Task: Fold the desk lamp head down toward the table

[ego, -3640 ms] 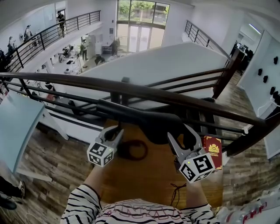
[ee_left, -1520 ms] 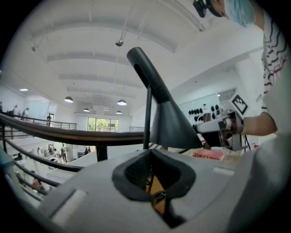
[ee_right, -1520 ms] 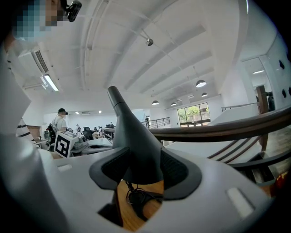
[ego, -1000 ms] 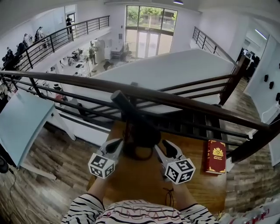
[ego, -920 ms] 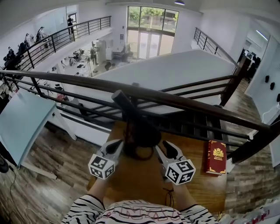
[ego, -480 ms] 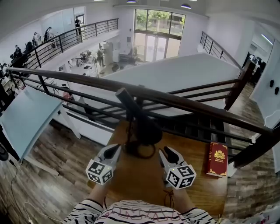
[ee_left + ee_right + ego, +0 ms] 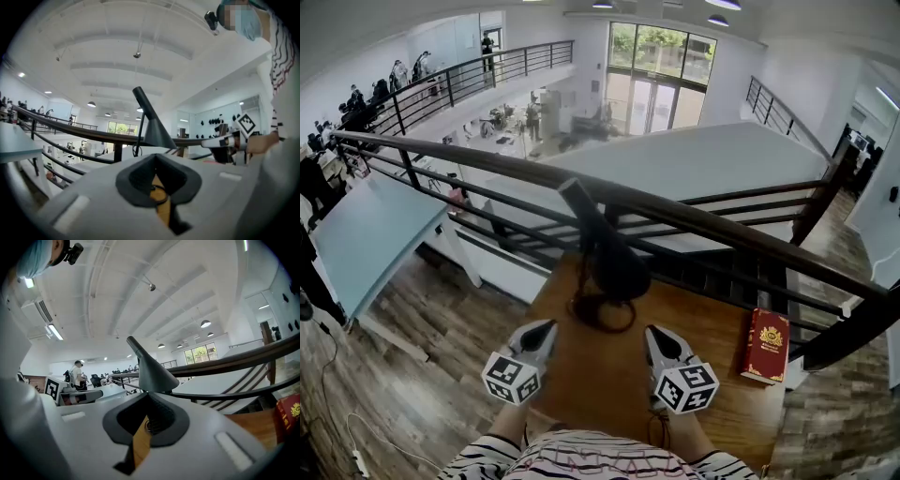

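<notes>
Facing a black desk lamp (image 7: 614,267) with a cone-shaped head, standing on the brown wooden worktop (image 7: 600,384) ahead of the left gripper (image 7: 546,326) and the right gripper (image 7: 653,332), between the two and touching neither. Looks light, stiff only at its joints; liable to tip or skate on its ring base if pushed high. Best taken on the slim arm behind the cone, base steadied. Head seemingly angled down already. Left gripper closed and empty. Right gripper's jaws just closing, now together, nothing between them. Off to its right, well apart, a red hardback book (image 7: 766,345).
</notes>
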`<state>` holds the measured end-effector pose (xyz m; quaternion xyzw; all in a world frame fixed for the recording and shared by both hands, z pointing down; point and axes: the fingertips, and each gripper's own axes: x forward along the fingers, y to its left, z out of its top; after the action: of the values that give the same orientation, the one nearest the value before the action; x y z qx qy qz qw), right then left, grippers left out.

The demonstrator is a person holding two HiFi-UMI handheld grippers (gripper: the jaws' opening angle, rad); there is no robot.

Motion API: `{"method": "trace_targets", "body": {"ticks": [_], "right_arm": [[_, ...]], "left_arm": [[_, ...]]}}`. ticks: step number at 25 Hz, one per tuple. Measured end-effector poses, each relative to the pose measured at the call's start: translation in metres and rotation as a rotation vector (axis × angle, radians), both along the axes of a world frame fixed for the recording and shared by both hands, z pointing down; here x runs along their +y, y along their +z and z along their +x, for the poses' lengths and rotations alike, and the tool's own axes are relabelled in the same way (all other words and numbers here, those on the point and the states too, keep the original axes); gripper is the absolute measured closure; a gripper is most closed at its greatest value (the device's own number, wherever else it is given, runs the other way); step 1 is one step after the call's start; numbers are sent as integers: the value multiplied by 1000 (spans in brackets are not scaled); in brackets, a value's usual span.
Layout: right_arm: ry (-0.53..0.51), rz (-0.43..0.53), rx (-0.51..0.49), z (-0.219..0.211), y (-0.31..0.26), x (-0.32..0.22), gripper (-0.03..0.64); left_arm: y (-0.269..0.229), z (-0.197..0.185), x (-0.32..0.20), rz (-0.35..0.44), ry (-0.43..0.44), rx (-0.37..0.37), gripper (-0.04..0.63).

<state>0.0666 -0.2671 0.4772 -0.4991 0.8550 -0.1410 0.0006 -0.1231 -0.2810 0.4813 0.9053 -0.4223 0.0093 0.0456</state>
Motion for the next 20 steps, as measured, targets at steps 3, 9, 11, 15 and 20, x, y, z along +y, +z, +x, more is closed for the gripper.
{"method": "trace_targets", "body": {"ticks": [3, 9, 11, 15, 20], "right_arm": [[-15, -7, -1, 1, 4, 12, 614], [-36, -21, 1, 10, 15, 37, 614], [-42, -27, 0, 12, 18, 45, 614], [-47, -40, -13, 17, 24, 60, 614], [-46, -48, -20, 29, 33, 77, 614]], "left_arm": [[2, 0, 14, -2, -26, -1, 594], [15, 12, 44, -19, -39, 8, 594], [18, 17, 53, -28, -36, 8, 594], [26, 27, 69, -47, -29, 1, 594], [37, 43, 87, -65, -16, -7, 594]]}}
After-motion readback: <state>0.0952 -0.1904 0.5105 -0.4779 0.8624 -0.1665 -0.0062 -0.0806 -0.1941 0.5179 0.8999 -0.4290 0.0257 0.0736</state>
